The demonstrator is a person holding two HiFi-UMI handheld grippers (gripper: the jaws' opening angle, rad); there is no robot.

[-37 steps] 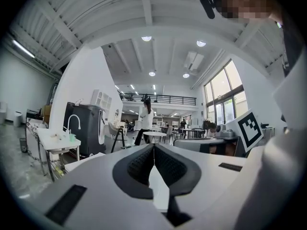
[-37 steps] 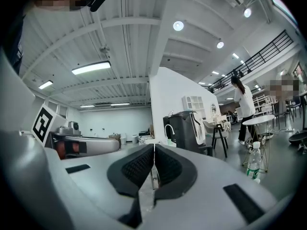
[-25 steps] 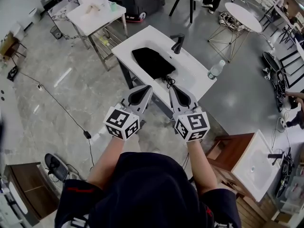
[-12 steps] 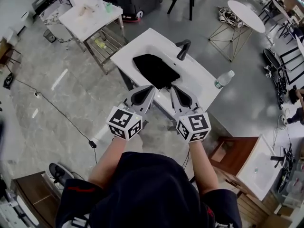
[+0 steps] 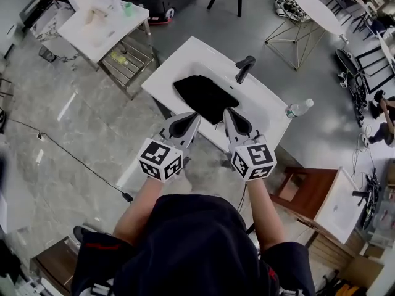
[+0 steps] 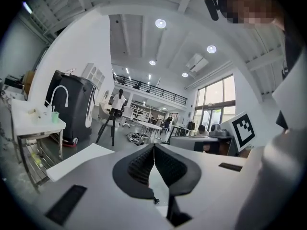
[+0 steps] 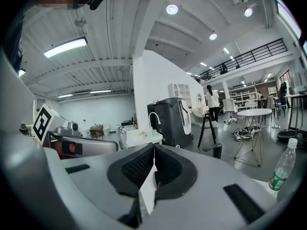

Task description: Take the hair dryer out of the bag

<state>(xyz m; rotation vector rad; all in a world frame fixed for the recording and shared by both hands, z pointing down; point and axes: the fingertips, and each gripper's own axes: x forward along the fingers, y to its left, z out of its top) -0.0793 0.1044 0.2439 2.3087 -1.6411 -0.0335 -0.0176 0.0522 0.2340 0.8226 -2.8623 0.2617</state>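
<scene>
A black bag (image 5: 203,97) lies in the basin of a white sink counter (image 5: 188,57) ahead of me. No hair dryer shows; the bag hides whatever is inside. My left gripper (image 5: 189,117) is shut and empty, its tips over the counter's near edge just short of the bag. Beside it, my right gripper (image 5: 229,113) is also shut and empty, level with the bag's near right corner. In the left gripper view the jaws (image 6: 154,147) meet with nothing between them. The right gripper view shows the same closed jaws (image 7: 154,148).
A black faucet (image 5: 245,66) stands behind the basin, and a water bottle (image 5: 299,108) sits on the counter's right end. Back left is a white table (image 5: 99,23), far right a round table (image 5: 315,5). A wooden cabinet with a second sink (image 5: 333,205) stands at my right; a cable (image 5: 74,159) crosses the floor.
I have stepped forward: the sink counter and bag have come closer, and both shut grippers now reach the counter's near edge. The jaws have not changed.
</scene>
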